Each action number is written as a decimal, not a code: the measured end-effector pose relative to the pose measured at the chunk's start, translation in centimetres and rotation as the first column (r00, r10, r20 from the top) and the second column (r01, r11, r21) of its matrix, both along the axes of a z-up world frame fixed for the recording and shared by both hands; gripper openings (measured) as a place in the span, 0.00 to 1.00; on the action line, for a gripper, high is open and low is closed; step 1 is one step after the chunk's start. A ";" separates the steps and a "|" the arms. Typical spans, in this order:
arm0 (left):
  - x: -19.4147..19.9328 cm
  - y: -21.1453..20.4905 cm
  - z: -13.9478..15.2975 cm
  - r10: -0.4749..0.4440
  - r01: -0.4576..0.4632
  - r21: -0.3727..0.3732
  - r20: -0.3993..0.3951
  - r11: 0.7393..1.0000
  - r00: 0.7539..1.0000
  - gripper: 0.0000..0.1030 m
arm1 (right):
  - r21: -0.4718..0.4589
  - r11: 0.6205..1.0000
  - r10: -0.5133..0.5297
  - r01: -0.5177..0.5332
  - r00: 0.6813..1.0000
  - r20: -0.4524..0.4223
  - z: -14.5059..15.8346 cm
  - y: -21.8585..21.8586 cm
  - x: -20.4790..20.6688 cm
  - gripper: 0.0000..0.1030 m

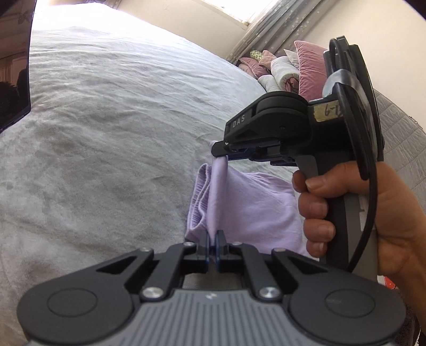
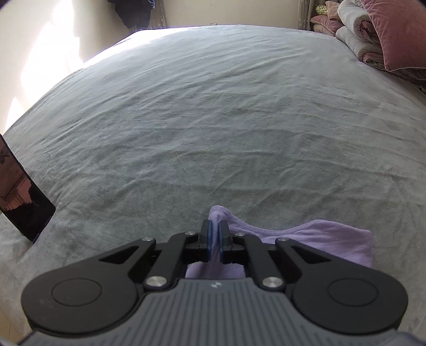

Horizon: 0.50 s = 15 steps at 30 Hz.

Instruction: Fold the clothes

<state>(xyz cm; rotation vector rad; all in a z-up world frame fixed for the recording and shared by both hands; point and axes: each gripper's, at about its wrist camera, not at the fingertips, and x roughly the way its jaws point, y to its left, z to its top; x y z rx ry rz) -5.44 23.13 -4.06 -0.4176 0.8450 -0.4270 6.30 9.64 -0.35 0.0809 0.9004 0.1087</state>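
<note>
A lilac garment (image 1: 247,207) lies partly folded on the grey bedspread (image 1: 106,133). My left gripper (image 1: 212,239) is shut on one edge of it, and the cloth runs taut up to my right gripper (image 1: 222,157), held by a hand (image 1: 346,213) and also shut on the fabric. In the right wrist view the right gripper (image 2: 213,234) pinches the hemmed edge of the lilac garment (image 2: 319,239), which spreads out to the right over the bedspread (image 2: 213,119).
A dark phone or tablet (image 2: 24,197) stands propped at the bed's left edge. Pink and grey pillows and rolled bedding (image 2: 372,34) are piled at the far right by the wall. A curtained window (image 1: 266,16) is beyond the bed.
</note>
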 end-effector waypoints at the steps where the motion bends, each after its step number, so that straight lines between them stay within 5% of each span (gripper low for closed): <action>1: 0.1 0.1 -0.2 0.000 0.000 0.007 -0.010 1.000 1.000 0.06 | 0.019 1.000 0.007 -0.007 1.000 -0.003 -0.1 -0.1 0.2 0.13; 4: -0.4 0.5 0.5 0.012 -0.013 0.026 0.024 1.000 1.000 0.10 | 0.072 0.997 0.025 -0.025 1.000 0.006 0.2 -0.8 0.4 0.17; 6: -0.6 0.9 1.1 0.028 -0.030 0.030 0.066 0.999 0.997 0.15 | 0.091 0.995 0.038 -0.041 0.999 0.038 1.0 -1.8 0.1 0.42; 15: 0.9 -2.0 2.7 -0.018 0.002 0.057 0.279 0.998 0.960 0.10 | 0.045 0.996 0.075 -0.082 0.987 0.140 1.7 -8.1 -3.2 0.44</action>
